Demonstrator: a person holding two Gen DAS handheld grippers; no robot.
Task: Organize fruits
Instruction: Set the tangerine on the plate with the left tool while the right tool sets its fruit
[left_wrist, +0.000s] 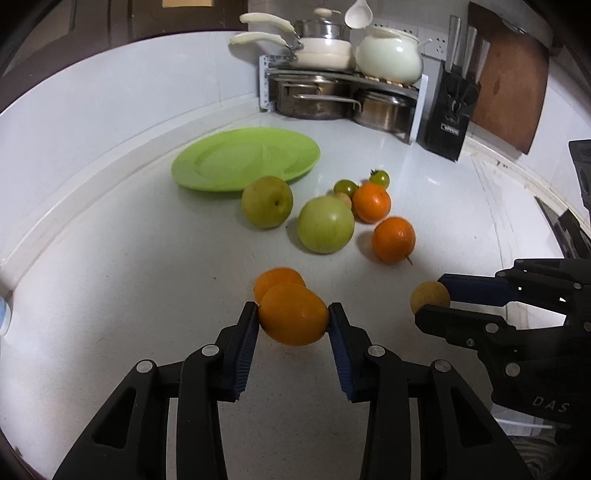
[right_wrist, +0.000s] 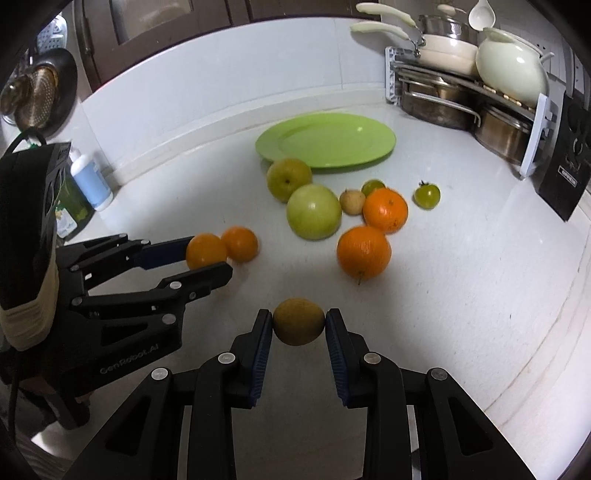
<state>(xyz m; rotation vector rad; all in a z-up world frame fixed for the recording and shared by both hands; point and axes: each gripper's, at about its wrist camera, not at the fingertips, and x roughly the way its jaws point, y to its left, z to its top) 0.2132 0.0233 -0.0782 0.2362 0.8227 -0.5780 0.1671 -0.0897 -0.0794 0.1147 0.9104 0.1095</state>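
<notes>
Nearest, the left gripper (left_wrist: 292, 320) is closed on an orange (left_wrist: 293, 314); its two blue pads press the fruit from both sides, and the orange's long axis runs across between them. A second orange (left_wrist: 275, 281) lies just behind it on the white worktop (left_wrist: 129, 288), touching or almost touching it.

To the right, the right gripper (right_wrist: 298, 322) is closed on a small yellow-brown fruit (right_wrist: 298, 322), round and held at its two sides. I cannot tell if it is lifted from the worktop.

Farther away, the other fruits lie in a loose group: an orange with a short stem (right_wrist: 364, 253) that points toward the near side, a big green fruit (right_wrist: 314, 211), another orange (right_wrist: 385, 210), a small pale fruit (right_wrist: 352, 201) between these two, a green pear-like fruit (right_wrist: 289, 178) and two small green tomatoes (right_wrist: 427, 195).

Behind the group, the green plate (right_wrist: 354, 125) is empty, and the pear-like fruit lies just at its near rim. The worktop between the grippers and the group is free.

At the far side the worktop ends at the wall, and in the far right corner stands a rack with pots (left_wrist: 332, 96), with a black knife block (left_wrist: 448, 114) beside it.
</notes>
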